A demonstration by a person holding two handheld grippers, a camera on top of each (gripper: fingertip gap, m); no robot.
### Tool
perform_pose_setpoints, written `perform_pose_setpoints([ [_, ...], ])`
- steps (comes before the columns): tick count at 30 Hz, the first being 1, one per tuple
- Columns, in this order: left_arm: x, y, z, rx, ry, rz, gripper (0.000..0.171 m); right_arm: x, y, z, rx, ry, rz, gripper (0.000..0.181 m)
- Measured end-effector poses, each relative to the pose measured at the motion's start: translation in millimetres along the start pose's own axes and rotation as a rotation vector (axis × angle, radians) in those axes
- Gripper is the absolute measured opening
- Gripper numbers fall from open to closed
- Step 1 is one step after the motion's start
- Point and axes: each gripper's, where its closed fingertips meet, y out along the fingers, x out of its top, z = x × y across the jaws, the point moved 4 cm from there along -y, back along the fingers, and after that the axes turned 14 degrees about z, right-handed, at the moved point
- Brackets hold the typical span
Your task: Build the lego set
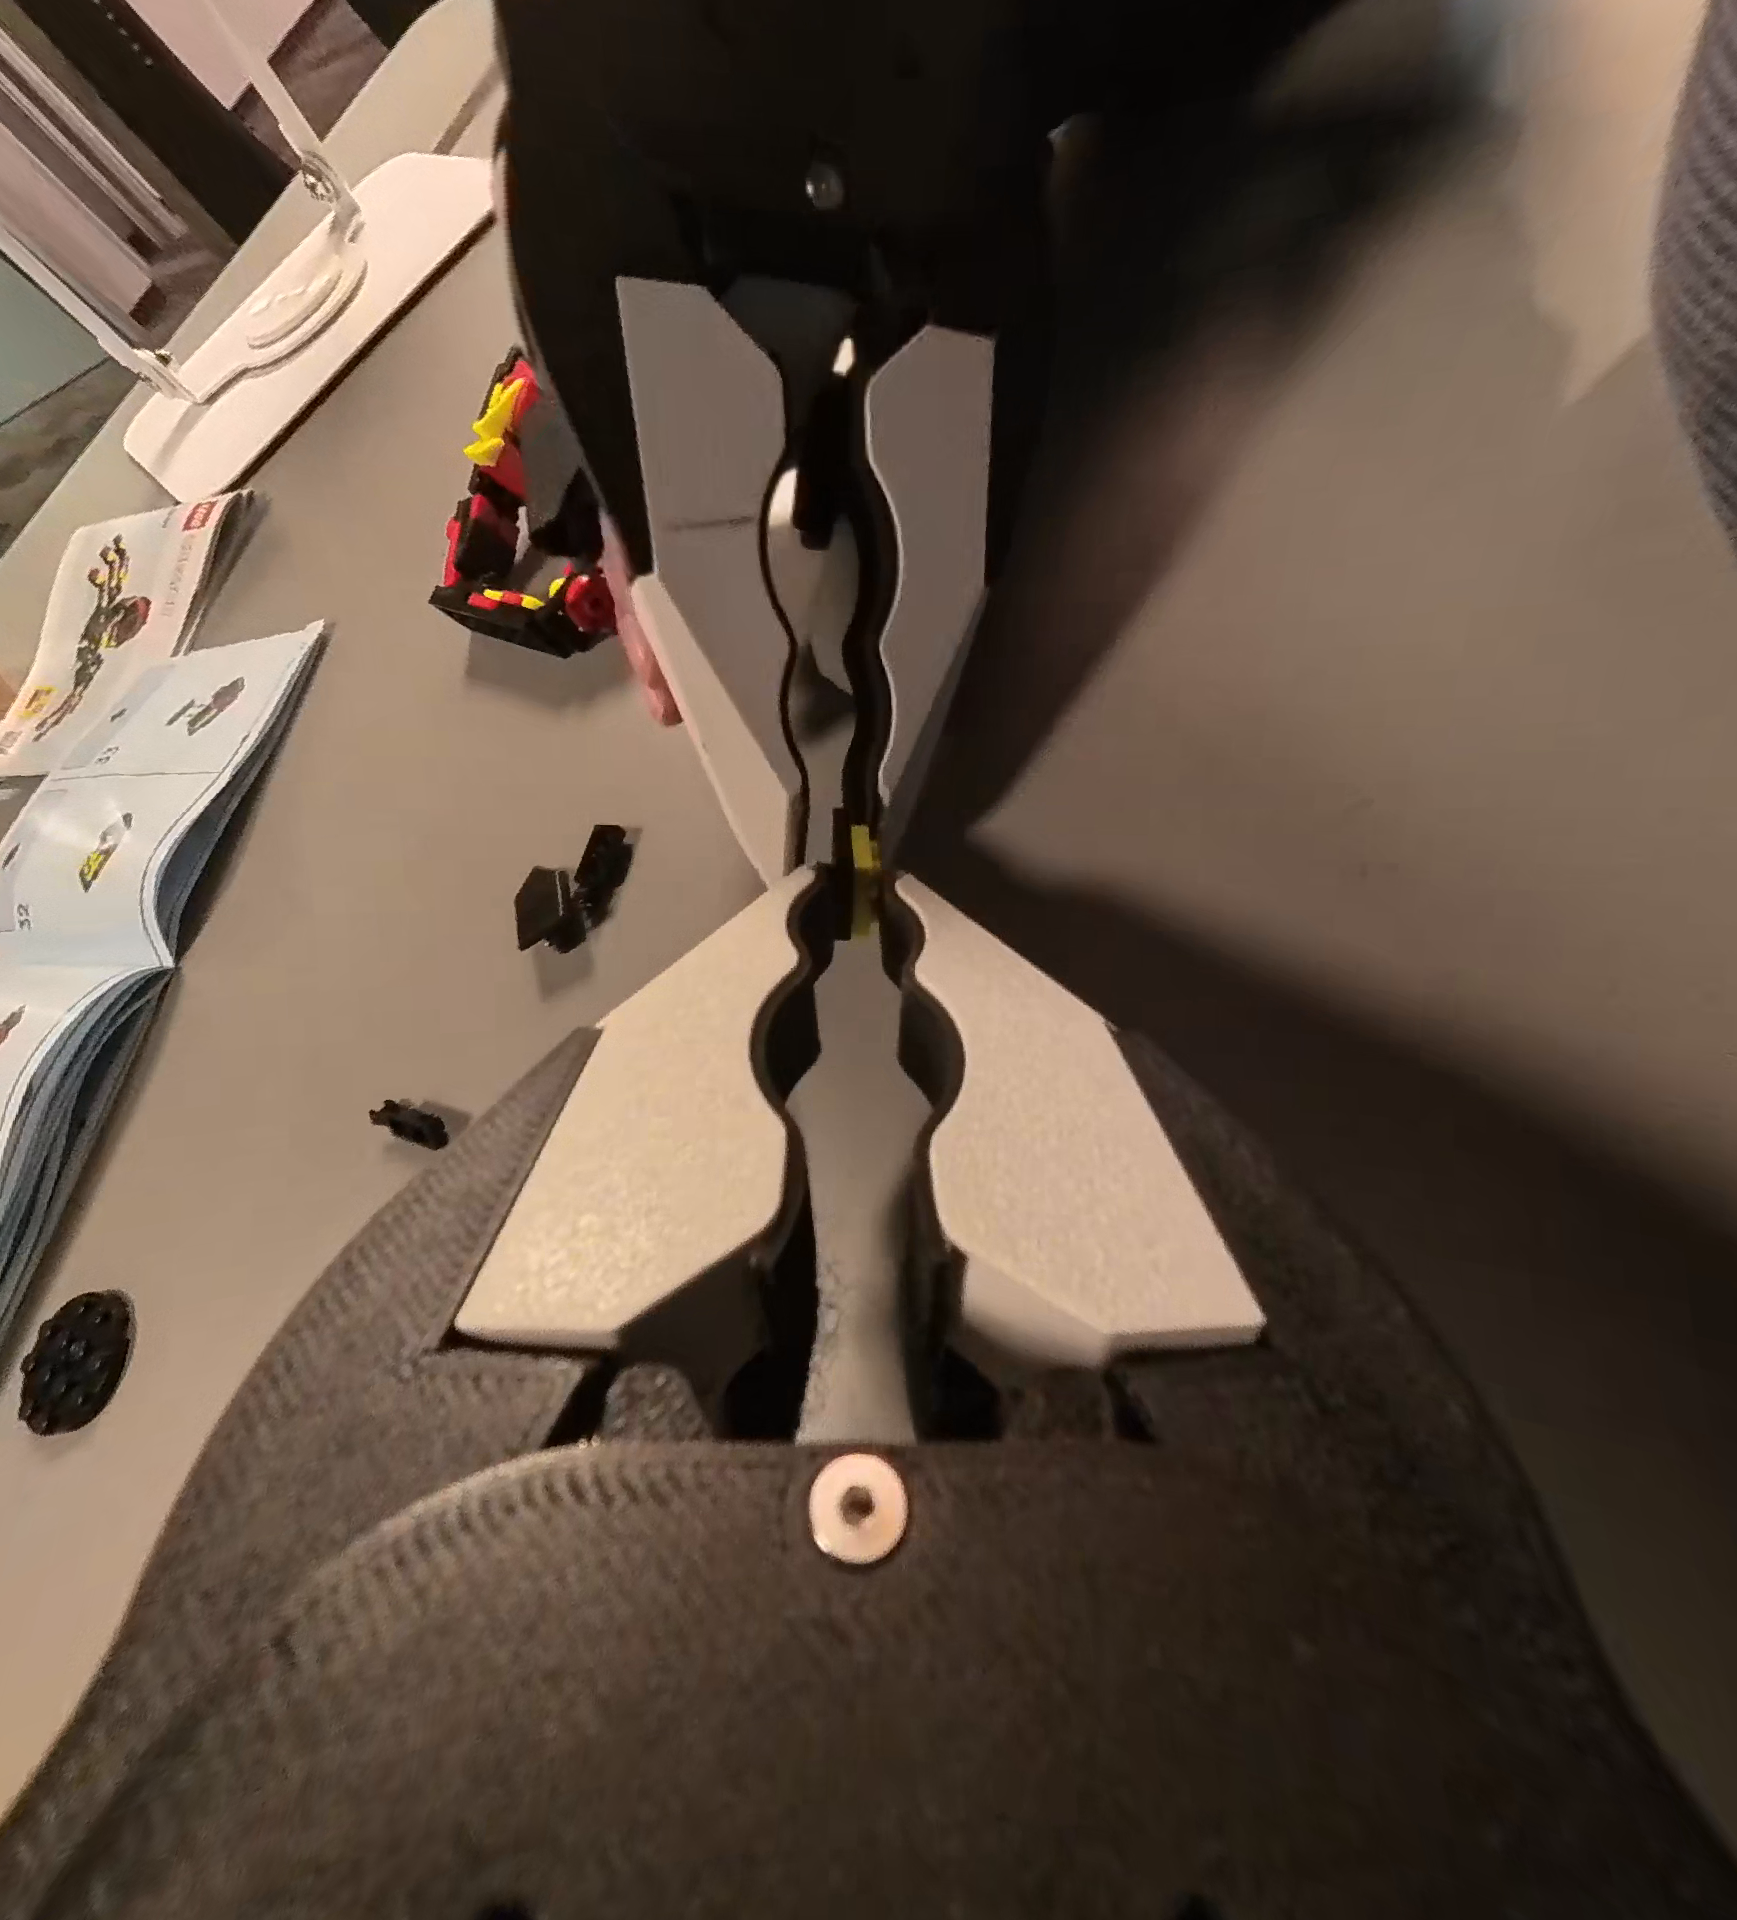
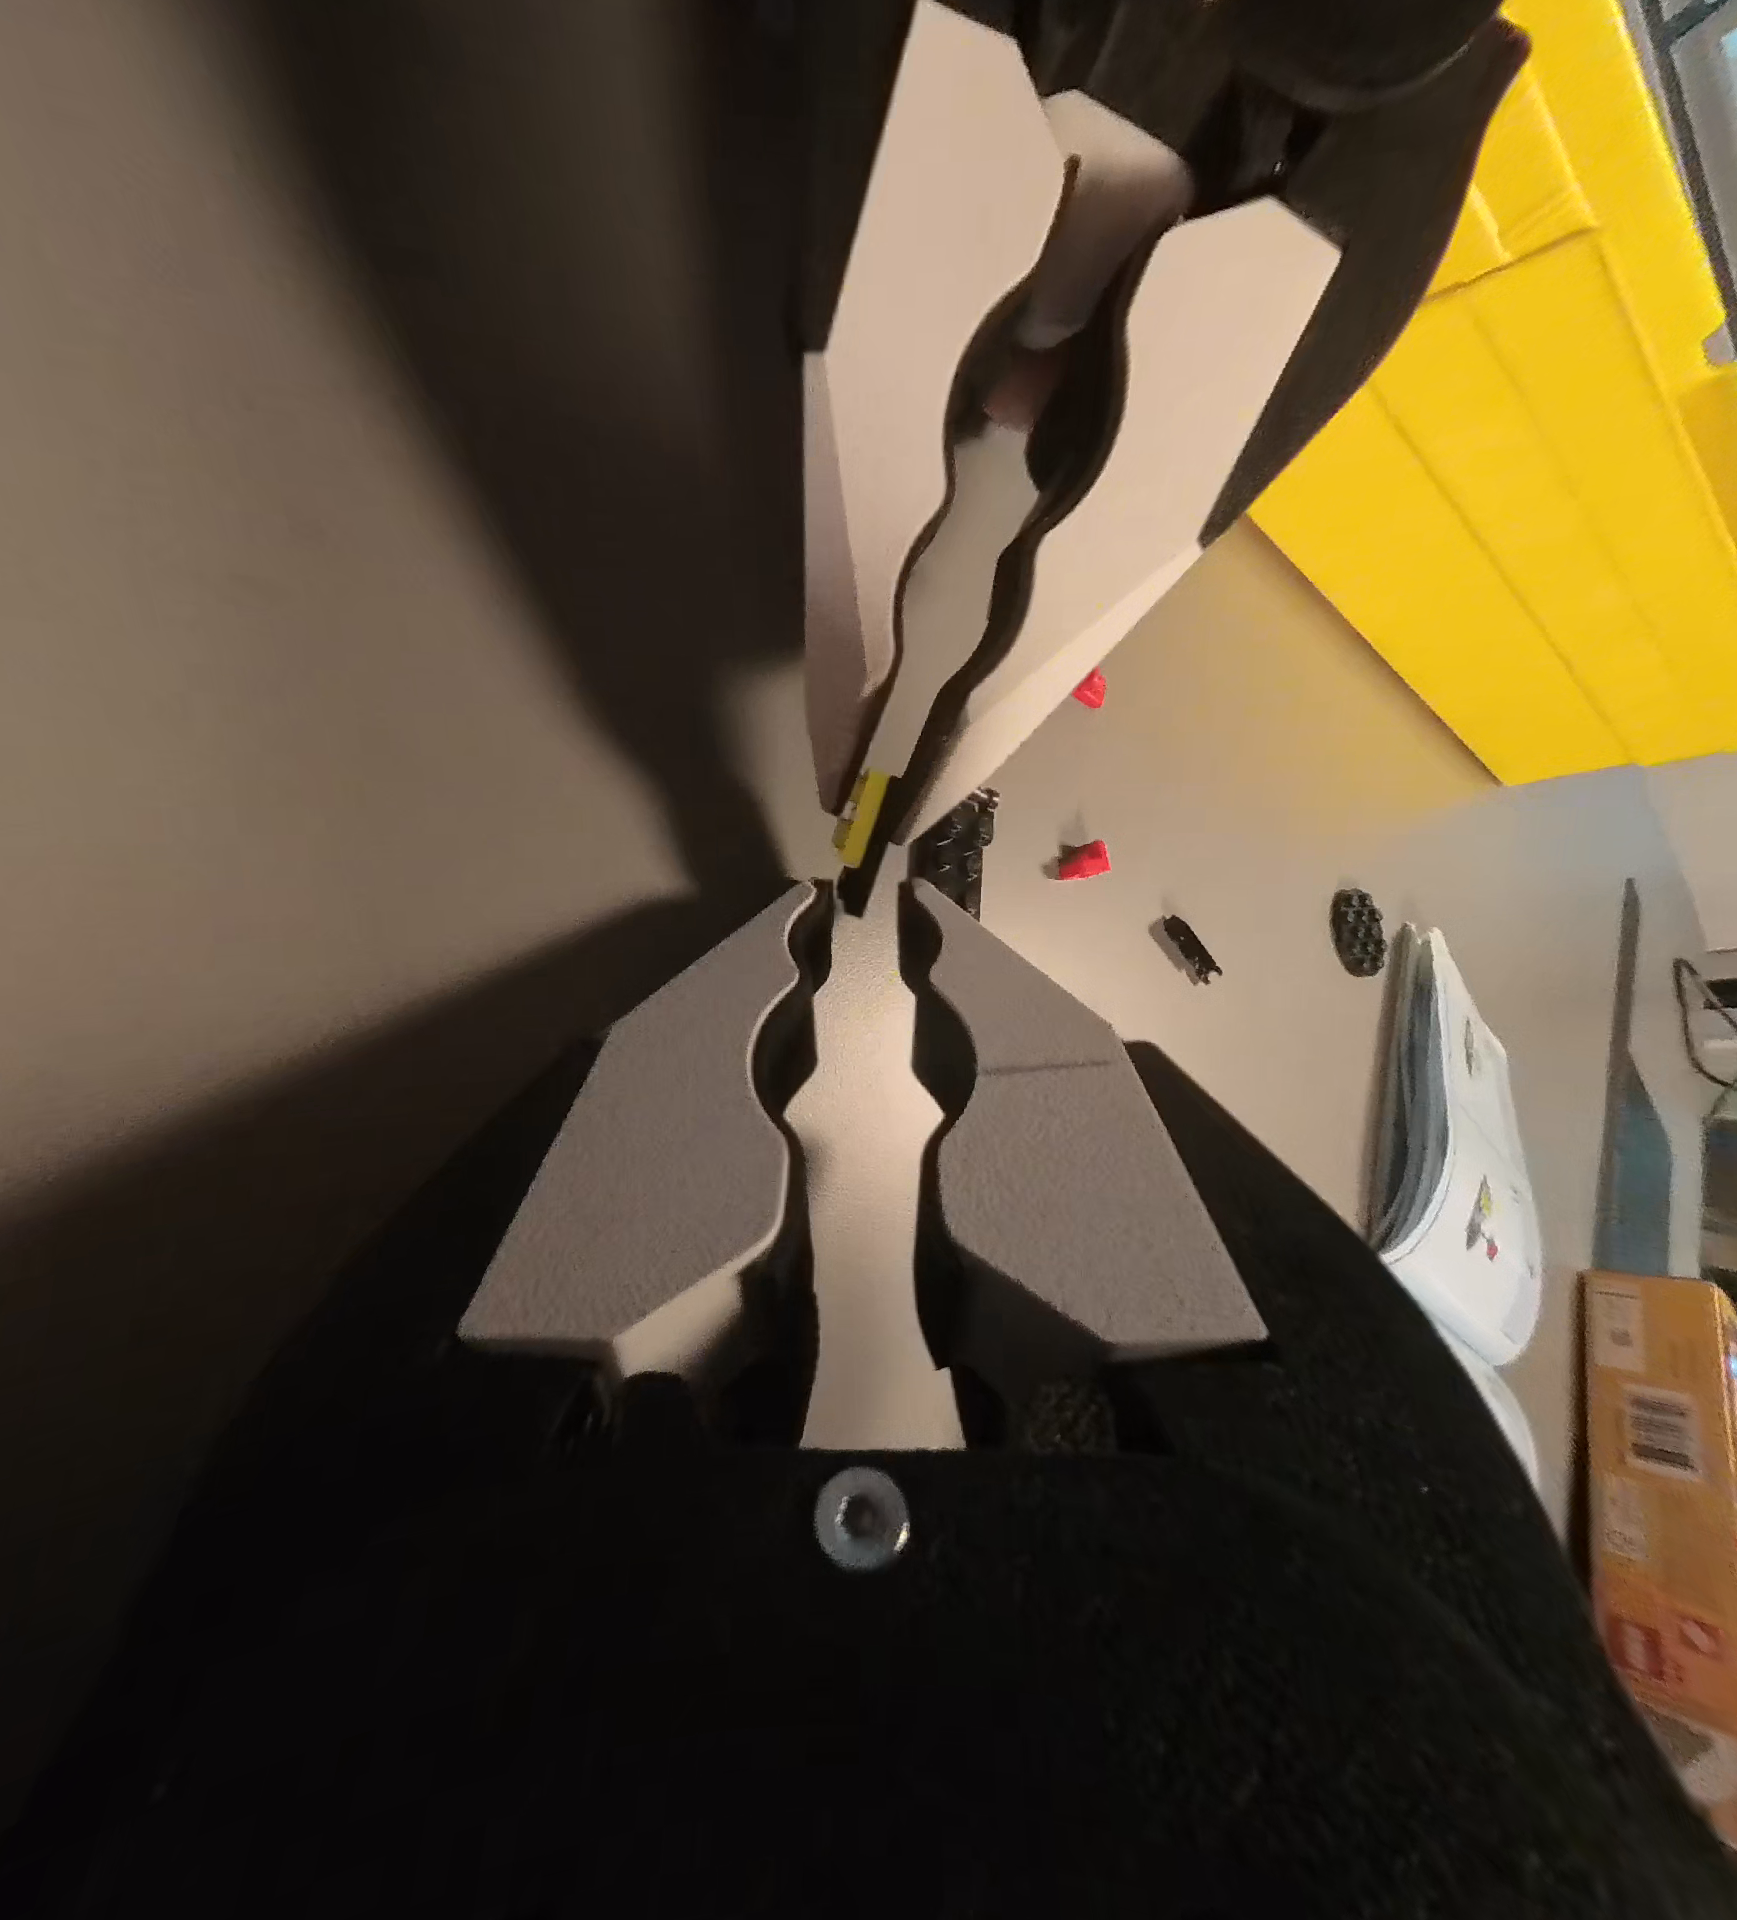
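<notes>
Meeting tip to tip above the grey tabletop [image 1: 344, 1039], the two grippers are sharing one small yellow-and-black lego piece [image 1: 859, 883]; the left gripper [image 1: 853, 904] is pinching it, while the right gripper [image 2: 859, 904] is standing slightly apart around its black end; a red-and-black lego model [image 1: 521, 530] is sitting beside open instruction booklets [image 1: 116, 831].

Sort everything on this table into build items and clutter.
For the build:
- left gripper and right gripper
- yellow-and-black piece at their tips
- part-built red model
- open booklets
- loose black pieces
- red pieces
- round black piece

Just lying about:
- yellow bins
- white stand base
</notes>
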Motion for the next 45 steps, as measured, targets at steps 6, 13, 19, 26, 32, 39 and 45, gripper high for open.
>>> perform_pose_setpoints([
  [6,0.8,-0.8,0.4,0.015,0.004,-0.008,0.007,0.5,1.7,0.8,0.013,0.021,0.021,0.002],
  [13,7.1,-17.2,45.5,0.204,-0.481,-0.159,0.042,-3.3,-11.4,-48.0,-0.350,0.214,-0.011,0.002],
  [19,28.4,-25.7,57.3,0.018,-0.875,-0.526,0.034,7.2,-36.3,-65.1,-0.635,0.243,-0.082,0.001],
  [26,37.7,-33.1,59.3,0.123,-0.836,-0.620,0.025,8.9,-43.9,-68.4,-0.698,0.265,-0.108,0.001],
  [32,42.9,-38.3,59.6,0.226,-0.795,-0.651,0.026,9.3,-44.4,-69.1,-0.731,0.265,-0.098,0.001],
  [39,46.5,-35.9,58.6,0.268,-0.775,-0.637,0.015,8.5,-44.6,-69.7,-0.743,0.264,-0.095,0.001],
  [45,45.6,-36.6,59.8,0.275,-0.783,-0.645,0.016,7.8,-40.4,-67.7,-0.728,0.269,-0.088,0.001],
])
